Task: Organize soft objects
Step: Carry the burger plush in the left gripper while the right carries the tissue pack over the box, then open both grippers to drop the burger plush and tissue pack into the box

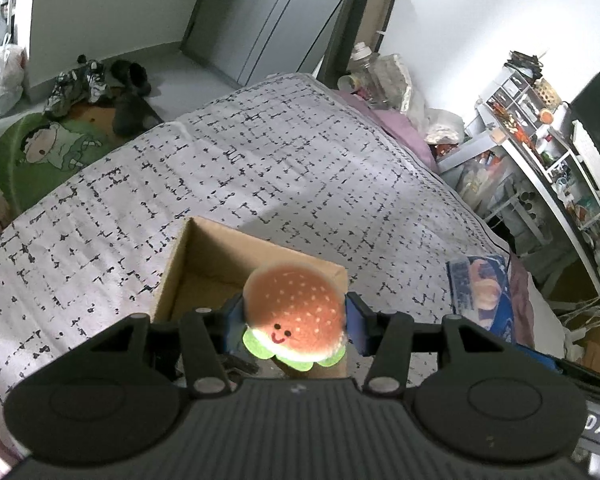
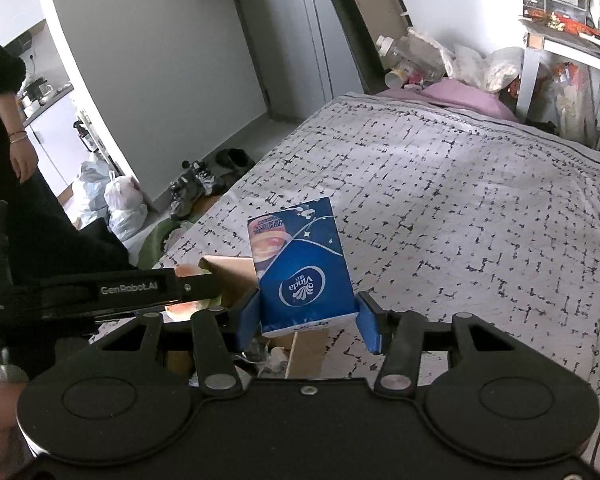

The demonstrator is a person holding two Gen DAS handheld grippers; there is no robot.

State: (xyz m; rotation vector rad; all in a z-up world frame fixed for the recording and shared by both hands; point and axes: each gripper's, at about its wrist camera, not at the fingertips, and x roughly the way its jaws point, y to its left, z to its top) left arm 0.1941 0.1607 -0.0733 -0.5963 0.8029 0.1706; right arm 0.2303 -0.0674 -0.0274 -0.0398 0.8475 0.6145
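Left gripper (image 1: 294, 320) clamps one burger plush (image 1: 295, 316) over one cardboard box (image 1: 204, 256); right gripper (image 2: 308, 320) pinches one Vinda tissue pack (image 2: 300, 264)

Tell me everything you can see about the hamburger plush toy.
The hamburger plush toy is small, round and fuzzy, with a brown bun dotted with pale sesame specks, a stitched smiling face and a bright green felt lettuce frill underneath. The left gripper is clamped on its sides by blue fingers, holding it in the air over the near edge of the open cardboard box on the patterned bedspread. The right wrist view shows only slivers of it.
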